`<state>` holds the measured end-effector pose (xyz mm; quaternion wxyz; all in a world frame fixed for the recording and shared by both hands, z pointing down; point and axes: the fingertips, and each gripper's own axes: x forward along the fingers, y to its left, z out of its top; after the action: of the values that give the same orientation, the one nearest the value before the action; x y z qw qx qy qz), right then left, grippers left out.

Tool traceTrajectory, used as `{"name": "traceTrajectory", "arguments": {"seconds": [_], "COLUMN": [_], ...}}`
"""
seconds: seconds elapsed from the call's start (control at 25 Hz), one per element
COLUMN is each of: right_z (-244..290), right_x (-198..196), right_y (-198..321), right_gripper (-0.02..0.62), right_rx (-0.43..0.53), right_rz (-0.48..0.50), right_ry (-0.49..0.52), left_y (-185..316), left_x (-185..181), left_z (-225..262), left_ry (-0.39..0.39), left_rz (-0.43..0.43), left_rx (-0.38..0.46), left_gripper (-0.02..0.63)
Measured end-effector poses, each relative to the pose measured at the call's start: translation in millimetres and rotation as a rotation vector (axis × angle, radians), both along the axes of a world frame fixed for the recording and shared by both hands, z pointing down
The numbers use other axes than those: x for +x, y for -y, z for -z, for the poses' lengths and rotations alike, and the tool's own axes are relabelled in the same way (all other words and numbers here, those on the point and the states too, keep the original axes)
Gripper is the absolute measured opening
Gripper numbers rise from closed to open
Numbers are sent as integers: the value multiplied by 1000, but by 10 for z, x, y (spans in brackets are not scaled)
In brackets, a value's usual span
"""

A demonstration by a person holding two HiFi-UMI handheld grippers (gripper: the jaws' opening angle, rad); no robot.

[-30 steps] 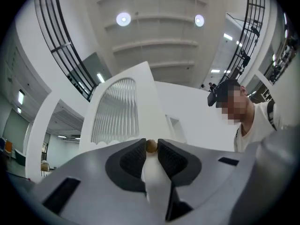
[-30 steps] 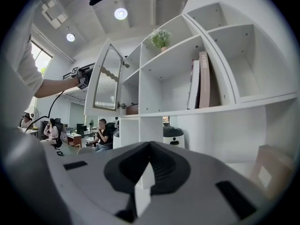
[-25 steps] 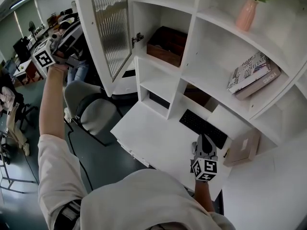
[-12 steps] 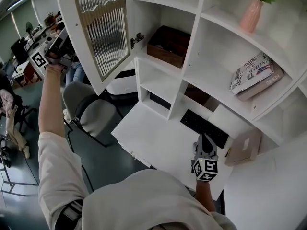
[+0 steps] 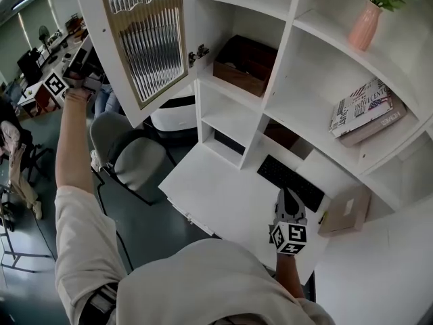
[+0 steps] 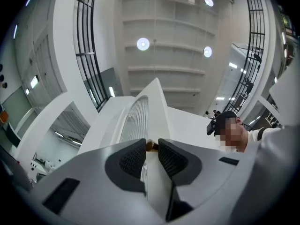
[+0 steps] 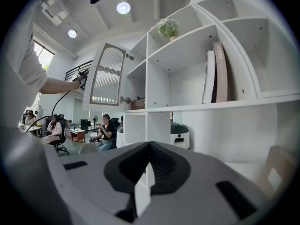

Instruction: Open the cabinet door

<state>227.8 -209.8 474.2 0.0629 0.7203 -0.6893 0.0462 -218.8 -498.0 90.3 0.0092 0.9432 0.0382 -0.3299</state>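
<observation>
Left claw [image 5: 81,64]: clenched on the small knob [image 6: 151,146]; raised high at arm's reach, the pads straddling the door's edge
Cabinet door [image 5: 145,39]: swung well out from the shelves; its free edge sits right in the left claw, its hinge [image 5: 198,55] on the side far from that claw
Right claw [image 5: 287,198]: jaws pressed together on nothing; low over the desk [image 5: 216,195], well apart from the door
Risk, slip: the knob is small and rounded and only the pad tips hold it; a pull off the door's arc would likely roll it out of the grip, leaving the door free to drift
Risk, hinge: pushing past the stop would probably strain the hinge, since the door looks close to fully open
Risk, twist: rolling the claw while clamped could lever the knob against the thin edge
Materials, door: white painted frame, smooth and slightly glossy; tall arched panel of ribbed glass with upright flutes
Materials, knob: brass-coloured, shiny, button-shaped
Materials, pads: dark, finely ribbed, rubbery-looking, set in pale grey moulded jaws
</observation>
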Motion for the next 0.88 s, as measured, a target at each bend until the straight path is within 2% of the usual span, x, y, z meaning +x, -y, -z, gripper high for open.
{"name": "traceTrajectory", "arguments": {"seconds": [0.28,0.44,0.6,0.76,0.88], "right_z": [-10,-4,-25,-25,-31], "right_x": [-155,-198,-211,-269,-332], "right_y": [128,150,138,141,149], "right_gripper": [3,3,3,3,3], "right_rx": [1,7,5,8,10], "right_rz": [58,79,92,113,134], "right_ry": [5,5,10,14,14], "left_y": [-24,-26,-33,-19,-60], "left_x": [-8,-28,-51,-82,-86], "left_z": [0,-2,0,-77,-127], "left_ry": [10,37,82,134,163], "left_rz": [103,199,355,567,671], "left_rx": [-20,-30,-30,-29,-23], "left_gripper": [75,66,73,52,91]}}
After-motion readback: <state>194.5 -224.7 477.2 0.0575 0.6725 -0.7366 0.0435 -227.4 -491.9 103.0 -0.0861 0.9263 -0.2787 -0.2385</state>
